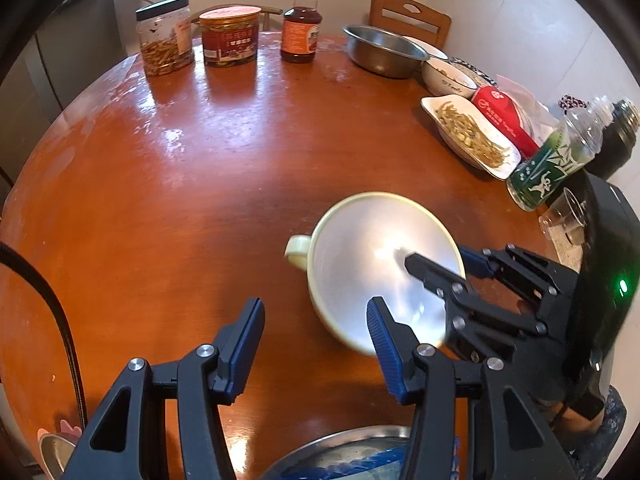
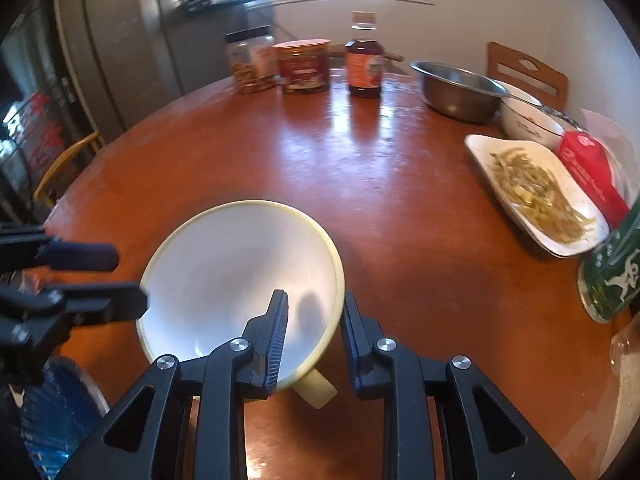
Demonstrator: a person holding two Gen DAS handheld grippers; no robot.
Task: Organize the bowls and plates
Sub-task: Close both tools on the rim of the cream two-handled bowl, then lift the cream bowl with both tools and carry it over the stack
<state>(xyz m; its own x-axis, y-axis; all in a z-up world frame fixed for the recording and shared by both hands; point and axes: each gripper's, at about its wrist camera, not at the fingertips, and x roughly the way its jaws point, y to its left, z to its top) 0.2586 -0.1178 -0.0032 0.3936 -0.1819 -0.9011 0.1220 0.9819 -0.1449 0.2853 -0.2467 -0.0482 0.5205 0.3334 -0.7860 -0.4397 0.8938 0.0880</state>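
A cream-rimmed white ceramic bowl with a stubby side handle (image 2: 240, 280) is sitting on the round reddish-brown wooden counter (image 2: 380, 200), low and left of centre in the right wrist view. The right hand-held gripper (image 2: 314, 332) is straddling the bowl's near rim beside the handle: one blue-padded finger is lying inside the bowl, the other outside, at a narrow gap, clamping the wall. In the left wrist view the same bowl (image 1: 380, 268) is appearing blurred at lower centre. The left hand-held gripper (image 1: 316, 344) is standing half open with nothing between its fingers, its right finger overlapping the bowl's near edge in the frame.

Along the top of the left wrist view are standing a clear plastic jar with a black lid (image 1: 164, 36), an orange-lidded jar (image 1: 229, 36) and a brown bottle with an orange label (image 1: 302, 26). At upper right are resting a stainless steel bowl (image 1: 382, 50) and a white square dish of pale strips (image 1: 470, 134).
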